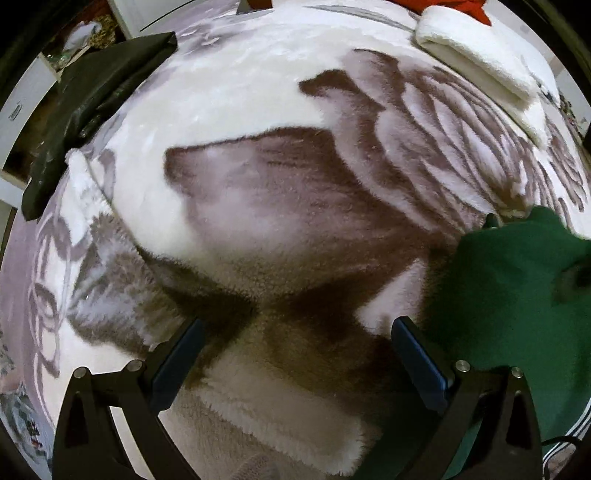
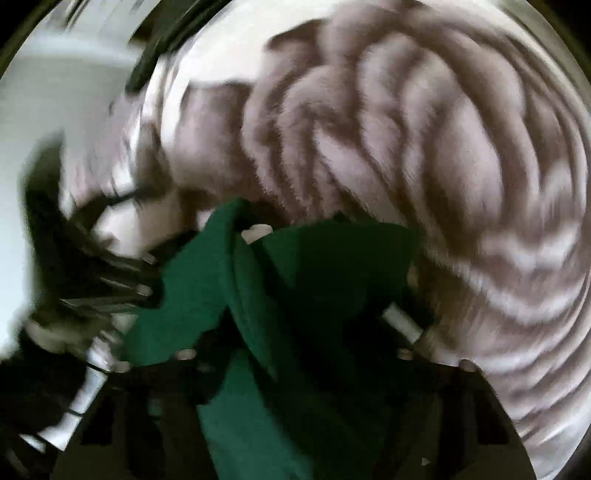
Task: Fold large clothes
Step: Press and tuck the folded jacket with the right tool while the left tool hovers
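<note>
Nearest to the left gripper (image 1: 297,354), between its two blue-padded fingers (image 1: 177,363), lies only the fleecy blanket (image 1: 258,229); the jaws stand wide apart and hold nothing. That released pose suggests this arm is free for the next hold while the other one works.

Just to the right of those fingers, the green garment (image 1: 509,302) bunches on the blanket, with white stripes showing at its lower edge. It is the piece to be folded, and it sits crumpled rather than spread flat, so the fold seems barely begun.

In the right wrist view, the same green garment (image 2: 280,302) drapes straight over the right gripper (image 2: 295,343) and hides most of both fingers. The view is heavily blurred, so whether those jaws are clenched on the cloth cannot be told, though cloth piled that close suggests a lift or drag.

Farther ahead of the left gripper, a folded white towel (image 1: 476,55) rests at the right, probably set aside as finished. A dark flat cloth (image 1: 92,110) lies far left, and a red item (image 1: 450,9) shows at the far edge.
</note>
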A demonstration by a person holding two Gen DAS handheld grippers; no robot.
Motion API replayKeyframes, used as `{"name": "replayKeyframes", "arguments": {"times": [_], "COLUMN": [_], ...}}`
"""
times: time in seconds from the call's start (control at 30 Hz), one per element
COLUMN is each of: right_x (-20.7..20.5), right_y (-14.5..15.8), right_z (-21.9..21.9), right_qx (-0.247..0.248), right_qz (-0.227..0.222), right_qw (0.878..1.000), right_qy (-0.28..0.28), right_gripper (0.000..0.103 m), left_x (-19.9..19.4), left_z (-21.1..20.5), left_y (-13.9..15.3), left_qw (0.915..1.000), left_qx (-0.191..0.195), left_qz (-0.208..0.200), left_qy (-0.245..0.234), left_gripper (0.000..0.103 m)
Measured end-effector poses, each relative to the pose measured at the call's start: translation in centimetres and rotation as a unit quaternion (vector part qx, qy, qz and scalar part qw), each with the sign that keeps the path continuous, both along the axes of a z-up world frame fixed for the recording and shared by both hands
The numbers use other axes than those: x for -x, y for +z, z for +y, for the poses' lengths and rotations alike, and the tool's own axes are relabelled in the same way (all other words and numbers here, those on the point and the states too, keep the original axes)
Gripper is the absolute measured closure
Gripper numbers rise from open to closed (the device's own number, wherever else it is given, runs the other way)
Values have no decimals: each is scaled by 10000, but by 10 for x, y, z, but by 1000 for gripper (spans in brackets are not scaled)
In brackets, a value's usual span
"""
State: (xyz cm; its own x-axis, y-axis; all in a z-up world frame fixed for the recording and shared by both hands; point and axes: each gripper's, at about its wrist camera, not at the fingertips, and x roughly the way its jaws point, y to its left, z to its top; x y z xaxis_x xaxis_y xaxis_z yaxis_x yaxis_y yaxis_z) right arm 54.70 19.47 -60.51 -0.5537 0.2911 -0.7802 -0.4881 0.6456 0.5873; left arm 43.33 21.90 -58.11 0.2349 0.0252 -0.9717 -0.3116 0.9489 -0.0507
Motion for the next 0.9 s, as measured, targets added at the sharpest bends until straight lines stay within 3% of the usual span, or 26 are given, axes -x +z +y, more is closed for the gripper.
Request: {"name": "replayKeyframes", "arguments": {"times": [0.03, 0.07, 0.1, 0.2, 0.23, 0.27, 0.33, 0.4, 0.5, 0.6, 0.63, 0.67, 0.7, 0.73, 0.77, 0.8, 0.83, 0.9], "right_x": [-9, -15, -16, -11, -14, -19, -18, -10, 9, 28, 33, 34, 29, 21, 12, -1, -9, -12], "right_y": [-4, -9, -14, -41, -48, -46, -23, 5, 27, 19, 14, 9, -1, -7, -11, -16, -20, -28], "right_z": [-14, -32, -44, -63, -64, -59, -32, -4, 29, 56, 62, 68, 67, 63, 59, 46, 30, 0], "right_qx": [-109, -293, -385, -451, -430, -414, -299, -139, -169, 60, 29, 53, 223, 357, 427, 388, 215, -191], "right_qz": [635, 1388, 1870, 2730, 2626, 2250, 1122, 85, -926, -1663, -1827, -1789, -1368, -930, -421, 358, 1170, 2386], "right_qw": [9964, 9832, 9704, 9436, 9473, 9607, 9910, 9991, 9852, 9645, 9600, 9630, 9766, 9876, 9957, 9986, 9903, 9572], "right_qy": [-551, -1150, -1480, -1817, -1783, -1575, -660, 401, 1429, 2050, 2120, 2013, 1645, 1211, 706, -46, -713, -1628], "right_gripper": [61, 62, 62, 62, 63, 63, 48, 35, 34, 30, 30, 32, 47, 54, 56, 60, 62, 64], "left_x": [0, -1, -1, -4, -6, -6, -6, -8, -12, -12, -9, -7, -4, 1, 3, 6, 9, 11], "left_z": [2, 5, 7, 9, 10, 9, 9, 5, 4, 10, 13, 15, 17, 16, 16, 15, 17, 20], "left_y": [1, 3, 3, 0, -1, -1, 1, 4, 2, 0, -2, -4, -5, -5, -4, -3, 0, 4], "left_qw": [10000, 9999, 9998, 10000, 9999, 9999, 9997, 9991, 9988, 9989, 9991, 9992, 9994, 9994, 9995, 9995, 9994, 9992], "left_qx": [50, 107, 125, -46, -80, -89, -131, -310, -414, -440, -420, -387, -351, -334, -314, -270, -201, -15], "left_qz": [-55, -102, -120, -33, -2, 13, -1, -34, -42, -18, -1, 7, -10, -30, -63, -139, -221, -342], "left_qy": [-6, -9, -19, -69, -89, -119, -196, -294, -265, -133, -98, -63, -45, -50, -84, -126, -148, -186], "left_gripper": [0, 0, 0, 0, 0, 0, 0, 0, 0, 0, 0, 0, 0, 0, 0, 0, 0, 0]}}
